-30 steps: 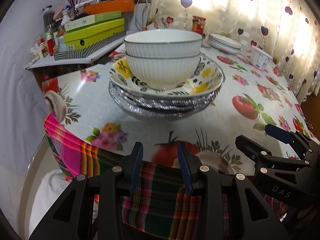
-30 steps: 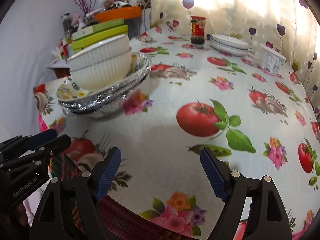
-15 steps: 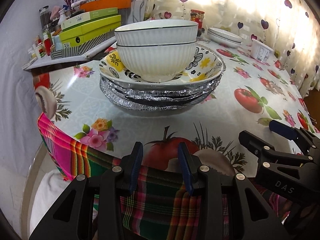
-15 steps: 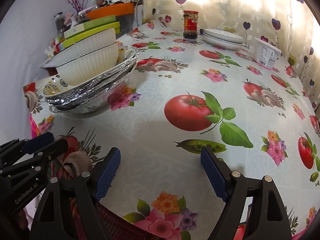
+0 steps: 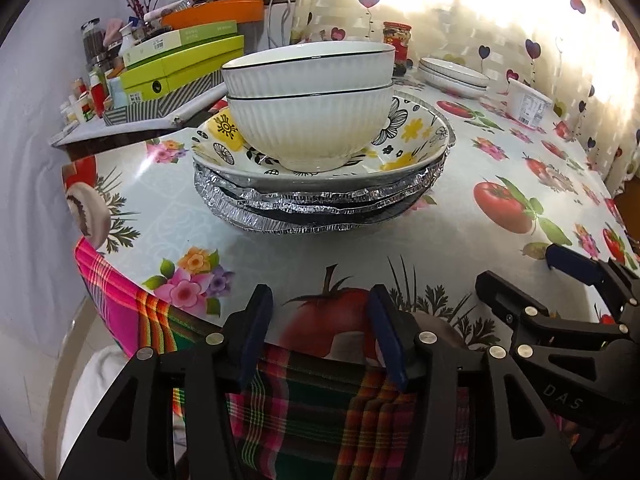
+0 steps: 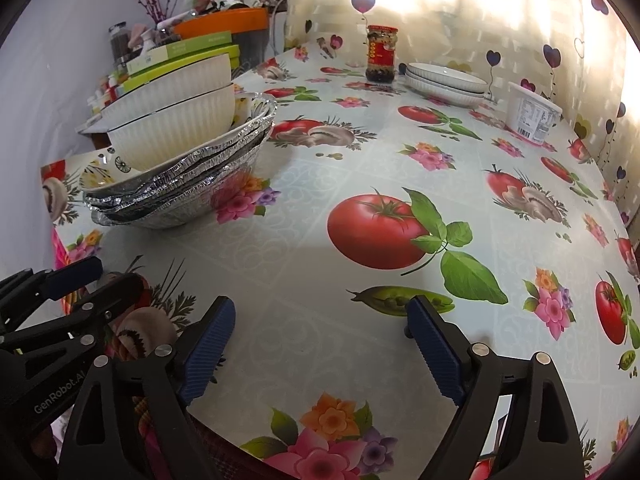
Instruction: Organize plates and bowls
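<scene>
Two nested white ribbed bowls [image 5: 308,116] [image 6: 176,116] sit in a flower-patterned plate [image 5: 416,140], which rests on a pile of foil trays [image 5: 320,208] [image 6: 184,196] near the table's left end. A second stack of white plates [image 5: 452,74] [image 6: 444,82] lies at the far side. My left gripper [image 5: 316,300] hovers over the table's near edge, short of the pile; its jaws are opening with nothing between them. My right gripper [image 6: 320,312] stands to its right over bare tablecloth, jaws opening wide and empty.
A red-labelled jar [image 6: 382,54] and a white tub [image 6: 534,114] stand at the far side. Boxes, bottles and an orange tray [image 5: 216,12] crowd a shelf at the back left. A plaid cloth [image 5: 320,408] hangs over the near table edge. A curtain lines the right.
My left gripper's jaws have spread apart noticeably. Both views now sit a little nearer the bowl pile, which looks larger. The right jaws have widened slightly.
</scene>
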### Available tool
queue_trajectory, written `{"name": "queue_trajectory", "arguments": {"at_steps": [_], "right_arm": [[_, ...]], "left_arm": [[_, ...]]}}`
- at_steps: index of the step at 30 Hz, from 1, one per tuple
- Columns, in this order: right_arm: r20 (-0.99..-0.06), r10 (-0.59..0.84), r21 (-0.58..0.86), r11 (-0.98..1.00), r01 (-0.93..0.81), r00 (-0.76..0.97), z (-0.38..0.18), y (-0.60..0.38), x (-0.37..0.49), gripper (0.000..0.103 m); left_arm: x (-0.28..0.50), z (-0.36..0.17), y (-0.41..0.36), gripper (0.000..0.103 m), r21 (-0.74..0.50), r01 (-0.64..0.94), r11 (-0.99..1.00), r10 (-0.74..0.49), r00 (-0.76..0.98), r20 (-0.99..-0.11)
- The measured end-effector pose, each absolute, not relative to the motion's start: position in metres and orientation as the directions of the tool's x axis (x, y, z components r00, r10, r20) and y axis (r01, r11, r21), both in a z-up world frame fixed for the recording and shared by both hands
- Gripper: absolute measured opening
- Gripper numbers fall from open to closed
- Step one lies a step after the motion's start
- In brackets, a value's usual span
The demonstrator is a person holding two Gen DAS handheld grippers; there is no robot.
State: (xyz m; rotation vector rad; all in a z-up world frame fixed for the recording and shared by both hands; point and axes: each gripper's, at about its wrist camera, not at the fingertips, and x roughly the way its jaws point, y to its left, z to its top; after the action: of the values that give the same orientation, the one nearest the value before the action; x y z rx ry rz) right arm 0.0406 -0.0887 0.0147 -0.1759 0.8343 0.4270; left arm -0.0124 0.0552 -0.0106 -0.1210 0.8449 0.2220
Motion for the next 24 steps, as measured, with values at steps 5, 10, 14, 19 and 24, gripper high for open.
{"name": "queue_trajectory", "arguments": {"at_steps": [5, 10, 14, 19, 24], "right_arm": [[-0.748, 0.296, 0.013, 0.902, -0.432, 0.594, 0.0147, -0.0889, 0.0407, 0.091], [-0.748, 0.291, 0.012, 0.904, -0.426, 0.597, 0.0148, -0.0886, 0.0409, 0.091], [-0.748, 0.288, 0.012, 0.907, -0.422, 0.598, 0.0144, -0.0887, 0.0411, 0.092], [-0.749, 0.285, 0.011, 0.908, -0.418, 0.599, 0.0142, -0.0887, 0.0416, 0.093], [-0.749, 0.285, 0.012, 0.909, -0.418, 0.599, 0.0141, -0.0886, 0.0415, 0.093]], "left_arm": [[-0.0129, -0.0110, 0.0570, 0.051, -0.021, -0.249, 0.968, 0.148, 0.642, -0.752], [-0.0131, -0.0112, 0.0572, 0.051, -0.021, -0.249, 0.968, 0.148, 0.642, -0.752], [-0.0131, -0.0112, 0.0571, 0.051, -0.021, -0.248, 0.968, 0.148, 0.642, -0.752], [-0.0133, -0.0112, 0.0572, 0.051, -0.020, -0.248, 0.968, 0.149, 0.642, -0.752], [-0.0133, -0.0112, 0.0572, 0.052, -0.020, -0.249, 0.968, 0.149, 0.642, -0.752]]}}
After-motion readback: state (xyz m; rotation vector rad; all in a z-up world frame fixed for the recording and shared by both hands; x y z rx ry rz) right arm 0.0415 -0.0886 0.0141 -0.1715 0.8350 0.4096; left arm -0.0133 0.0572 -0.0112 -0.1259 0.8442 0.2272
